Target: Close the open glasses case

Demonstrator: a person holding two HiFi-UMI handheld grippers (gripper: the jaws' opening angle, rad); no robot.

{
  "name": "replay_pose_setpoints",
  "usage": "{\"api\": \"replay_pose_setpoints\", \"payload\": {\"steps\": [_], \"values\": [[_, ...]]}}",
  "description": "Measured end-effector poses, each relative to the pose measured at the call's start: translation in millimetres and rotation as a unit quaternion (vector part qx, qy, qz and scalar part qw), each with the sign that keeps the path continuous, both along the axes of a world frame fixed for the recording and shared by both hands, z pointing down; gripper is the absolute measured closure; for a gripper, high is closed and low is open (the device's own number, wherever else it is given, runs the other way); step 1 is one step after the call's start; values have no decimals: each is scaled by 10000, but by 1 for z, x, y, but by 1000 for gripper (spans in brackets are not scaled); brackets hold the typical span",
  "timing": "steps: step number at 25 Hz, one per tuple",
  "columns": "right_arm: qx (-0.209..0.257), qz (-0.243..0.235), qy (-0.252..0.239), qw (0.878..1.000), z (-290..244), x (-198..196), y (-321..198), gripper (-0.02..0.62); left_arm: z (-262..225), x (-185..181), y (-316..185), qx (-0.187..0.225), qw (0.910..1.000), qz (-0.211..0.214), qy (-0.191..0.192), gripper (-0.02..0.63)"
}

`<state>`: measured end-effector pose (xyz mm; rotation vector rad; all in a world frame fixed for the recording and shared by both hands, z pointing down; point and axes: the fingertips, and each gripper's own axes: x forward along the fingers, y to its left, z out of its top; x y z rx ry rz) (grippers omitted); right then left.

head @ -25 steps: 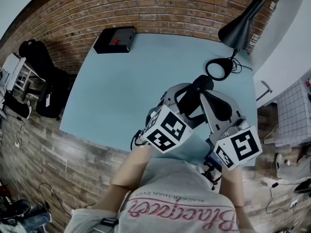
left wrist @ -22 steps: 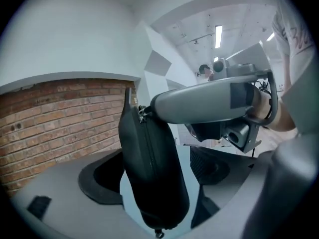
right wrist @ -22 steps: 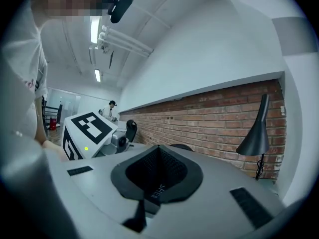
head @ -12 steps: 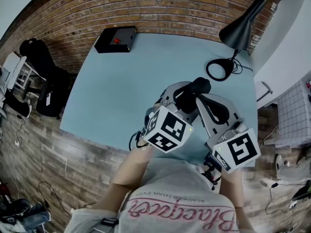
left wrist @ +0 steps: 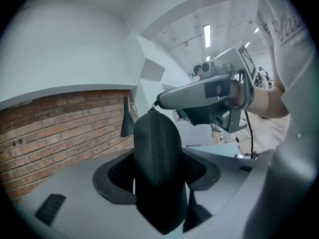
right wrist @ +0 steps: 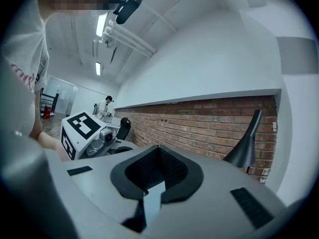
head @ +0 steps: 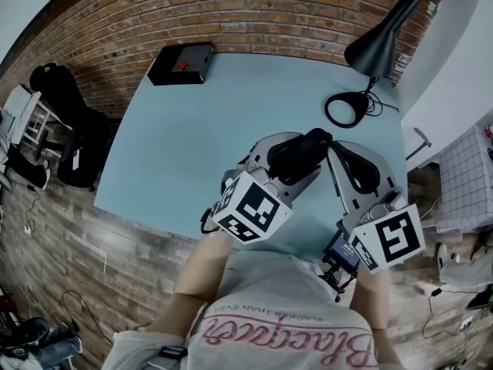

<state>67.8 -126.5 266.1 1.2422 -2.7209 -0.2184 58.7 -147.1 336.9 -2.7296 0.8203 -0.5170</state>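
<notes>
Left gripper view: the left gripper [left wrist: 158, 183], its jaws having just been closing, is clamping the black case [left wrist: 158, 143] upright over the table [head: 177, 129], zip facing back. The right gripper [right wrist: 157, 171], jaws together and empty, is hovering just beside the case's far end, by the zip pull [left wrist: 152, 105]. Judging by this, the left should be holding steady while the right is nipping that pull and running it along the seam.

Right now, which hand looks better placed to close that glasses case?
Probably the right gripper: it is empty, jaws together, its tip close to the case; the left gripper is shut on the case and can only steady it.
</notes>
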Motion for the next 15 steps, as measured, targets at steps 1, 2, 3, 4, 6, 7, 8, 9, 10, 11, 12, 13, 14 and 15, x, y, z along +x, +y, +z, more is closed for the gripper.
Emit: {"api": "replay_pose_setpoints", "payload": {"steps": [1,2,3,4,6,7,8,9,10,11,12,13,14,15], "values": [[-1,34,8,10000,0,2,-1,575,0,-1,1,16,10000,69,26,345],[-5,58,17,10000,0,4,-2,575,-1,-2,3,33,9999,129,56,345],[-11,69,23,10000,1,6,-3,574,-1,-3,4,53,9998,183,93,345],[-18,76,22,10000,1,7,-4,574,-2,-3,5,78,9996,232,137,345],[-51,107,2,9999,1,10,-6,574,-6,-5,7,143,9990,344,250,345],[-82,130,-16,9999,2,12,-7,574,-8,-6,9,174,9984,428,340,345],[-125,139,-46,9998,2,13,-8,574,-11,-6,12,202,9974,526,452,345],[-175,122,-95,9997,3,14,-8,574,-15,-7,15,231,9962,618,562,345],[-227,88,-156,9996,3,14,-9,574,-18,-9,17,263,9951,692,652,345],[-278,56,-210,9994,4,14,-9,574,-21,-11,18,298,9940,754,730,345],[-328,35,-247,9992,4,13,-9,574,-23,-13,20,328,9929,809,805,345],[-376,17,-270,9989,6,13,-10,574,-26,-15,21,350,9918,855,878,345],[-422,-4,-291,9987,7,12,-10,574,-28,-17,22,368,9910,885,936,346],[-467,-28,-310,9984,8,11,-10,574,-30,-19,23,389,9903,907,975,347]]}}
